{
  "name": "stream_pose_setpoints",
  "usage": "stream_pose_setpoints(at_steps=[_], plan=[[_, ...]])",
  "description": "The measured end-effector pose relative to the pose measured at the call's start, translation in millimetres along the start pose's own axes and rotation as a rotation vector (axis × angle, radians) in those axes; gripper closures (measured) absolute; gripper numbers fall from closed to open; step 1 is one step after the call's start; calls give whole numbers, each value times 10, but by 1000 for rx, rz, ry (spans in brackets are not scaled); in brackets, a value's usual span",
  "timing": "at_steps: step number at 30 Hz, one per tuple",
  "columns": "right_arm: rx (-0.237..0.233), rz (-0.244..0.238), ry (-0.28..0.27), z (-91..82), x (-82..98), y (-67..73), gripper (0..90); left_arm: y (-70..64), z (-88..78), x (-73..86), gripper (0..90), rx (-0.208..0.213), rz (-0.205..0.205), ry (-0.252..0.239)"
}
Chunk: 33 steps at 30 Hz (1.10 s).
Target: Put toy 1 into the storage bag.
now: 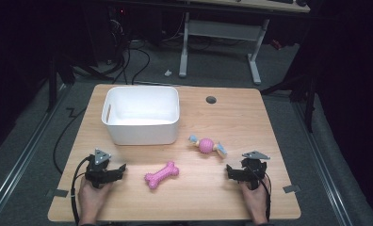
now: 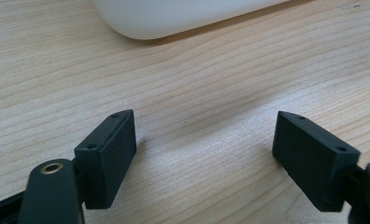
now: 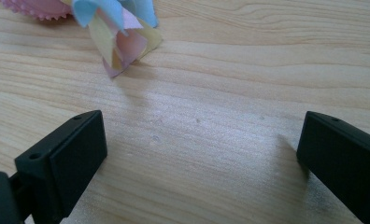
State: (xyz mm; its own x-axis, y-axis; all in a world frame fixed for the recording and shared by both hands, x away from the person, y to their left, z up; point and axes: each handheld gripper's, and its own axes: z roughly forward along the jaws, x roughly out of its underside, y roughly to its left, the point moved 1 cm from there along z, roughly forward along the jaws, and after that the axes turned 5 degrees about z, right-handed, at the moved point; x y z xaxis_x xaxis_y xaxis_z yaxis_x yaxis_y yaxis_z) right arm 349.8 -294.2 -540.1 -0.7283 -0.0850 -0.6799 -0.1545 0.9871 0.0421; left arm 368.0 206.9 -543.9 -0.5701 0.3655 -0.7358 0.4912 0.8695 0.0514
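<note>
pink bone toy [image 1: 161,174] lies flat on the wooden table [image 1: 231,117], near its front edge and about midway between the two grippers, touching neither. a second toy, a pink spiky ball with pastel cloth ends [image 1: 206,145], lies farther back and to the right, between the bone and the right gripper [image 1: 232,172], well apart from the white plastic bin [image 1: 141,114] that stands on the left rear part of the table.

left gripper [image 1: 120,169] rests low at the front left, held by the person's left hand [image 1: 91,197]; in the left gripper view its jaws stand spread wide over bare wood with nothing between them, and the bin's rounded lower corner [image 2: 183,18] is cut off by the top edge. the right gripper sits at the front right in the right hand [image 1: 255,200]; in the right gripper view its jaws are likewise spread wide with only table between them, and the ball toy's frayed cloth end [image 3: 120,28] shows at the upper left, with a sliver of the ball's spiky pink rim [image 3: 36,8] cut off by the frame.

the bin's inside is washed out white in the high view, so whether anything lies in it cannot be told. both forearms are cut off at the bottom edge. the room around the table is dark; a desk frame [image 1: 222,42] and cables on the floor are dimly visible behind.
</note>
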Motion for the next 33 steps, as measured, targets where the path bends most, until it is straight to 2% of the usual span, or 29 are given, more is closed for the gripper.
stream_pose_setpoints(at_steps=[8,24,33], plan=[[0,9,-10,-18,11,-9,51,1,3,-4,217,1,1,1],[4,5,-12,-20,11,-3,61,0,16,-15,188,15,6,6],[0,3,-16,-21,12,-1,68,4,2,-20,237,21,-5,3]])
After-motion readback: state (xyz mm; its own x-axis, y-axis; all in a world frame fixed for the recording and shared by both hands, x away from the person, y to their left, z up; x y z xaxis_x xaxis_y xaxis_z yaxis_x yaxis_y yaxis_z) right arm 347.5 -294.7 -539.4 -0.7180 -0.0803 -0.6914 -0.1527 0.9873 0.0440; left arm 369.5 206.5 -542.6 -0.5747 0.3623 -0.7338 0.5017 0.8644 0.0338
